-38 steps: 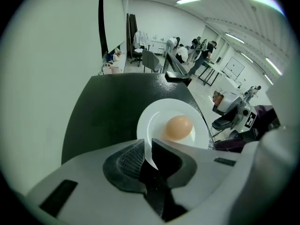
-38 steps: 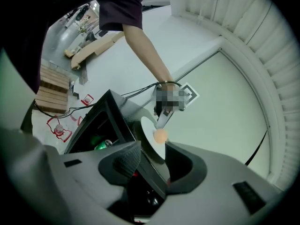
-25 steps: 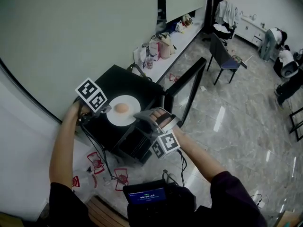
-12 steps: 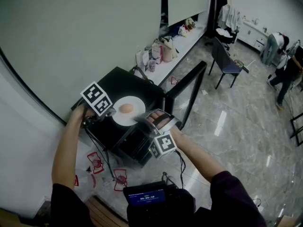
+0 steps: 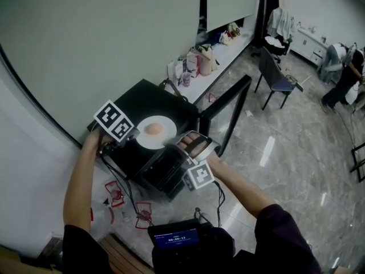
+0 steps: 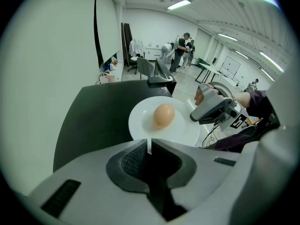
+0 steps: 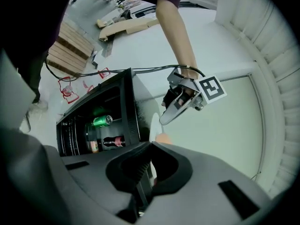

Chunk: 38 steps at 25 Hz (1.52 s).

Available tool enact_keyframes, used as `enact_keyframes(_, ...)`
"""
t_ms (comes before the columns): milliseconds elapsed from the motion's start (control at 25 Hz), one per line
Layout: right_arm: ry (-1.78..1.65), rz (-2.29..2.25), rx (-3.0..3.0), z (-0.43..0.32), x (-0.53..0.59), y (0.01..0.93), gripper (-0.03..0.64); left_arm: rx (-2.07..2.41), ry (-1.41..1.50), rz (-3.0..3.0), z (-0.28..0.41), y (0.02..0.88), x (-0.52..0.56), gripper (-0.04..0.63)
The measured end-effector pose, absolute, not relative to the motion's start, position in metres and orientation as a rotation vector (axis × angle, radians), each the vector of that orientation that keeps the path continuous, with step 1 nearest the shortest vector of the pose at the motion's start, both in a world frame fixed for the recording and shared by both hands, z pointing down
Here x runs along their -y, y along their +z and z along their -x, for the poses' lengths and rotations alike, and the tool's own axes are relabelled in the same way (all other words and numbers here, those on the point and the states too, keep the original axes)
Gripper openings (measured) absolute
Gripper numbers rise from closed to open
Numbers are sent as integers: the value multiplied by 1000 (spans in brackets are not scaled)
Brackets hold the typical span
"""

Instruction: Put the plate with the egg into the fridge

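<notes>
A white plate with a brown egg lies on top of the black mini fridge. My left gripper is shut on the plate's left rim; in the left gripper view the rim sits pinched between its jaws, with the egg just beyond. My right gripper is at the opposite rim. Its jaws have just been closing, and in the right gripper view the plate's edge runs down between them. The fridge door stands open.
Inside the fridge are a green can and a bottle. A counter with bags runs behind, with a chair beyond it. People stand far right. Cables and red floor marks lie near the fridge.
The right gripper has rolled a little at the plate's rim. The plate, the egg and the left gripper stay where they were.
</notes>
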State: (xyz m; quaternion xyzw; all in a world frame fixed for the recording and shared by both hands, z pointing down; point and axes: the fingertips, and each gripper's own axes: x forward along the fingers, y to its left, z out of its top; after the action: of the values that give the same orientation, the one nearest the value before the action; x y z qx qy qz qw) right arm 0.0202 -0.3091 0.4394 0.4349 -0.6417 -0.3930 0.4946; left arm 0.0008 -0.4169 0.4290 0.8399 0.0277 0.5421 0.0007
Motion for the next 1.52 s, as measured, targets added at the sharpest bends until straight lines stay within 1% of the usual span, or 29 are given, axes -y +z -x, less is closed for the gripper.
enact_keyframes(320,-1068,-1050,1525,-16,286,442,12,41,1576,-2718,14,416,402,11)
enact_keyframes(480,-1125,-1074,1516,-18,271,440,12,133,1423,-2817,9,395,379,11)
enact_keyframes(680,-1190,-1161,1524,-22,267,421,12,365,1183,-2946,4,378,357,11)
enact_keyframes(800,-1172,-1174,1567,-25,263,421,12,444,1056,-2963,3,371,339,11)
enact_keyframes(1120,-1228,-1196,1578,-18,258,413,12,634,801,-2971,19,361,311,11)
enact_keyframes(1320,-1247,-1135,1512,-11,240,413,12,766,646,-3055,31,354,285,11)
enact_keyframes(1520,-1183,-1106,1437,-7,213,427,12,745,482,-3131,43,363,249,11)
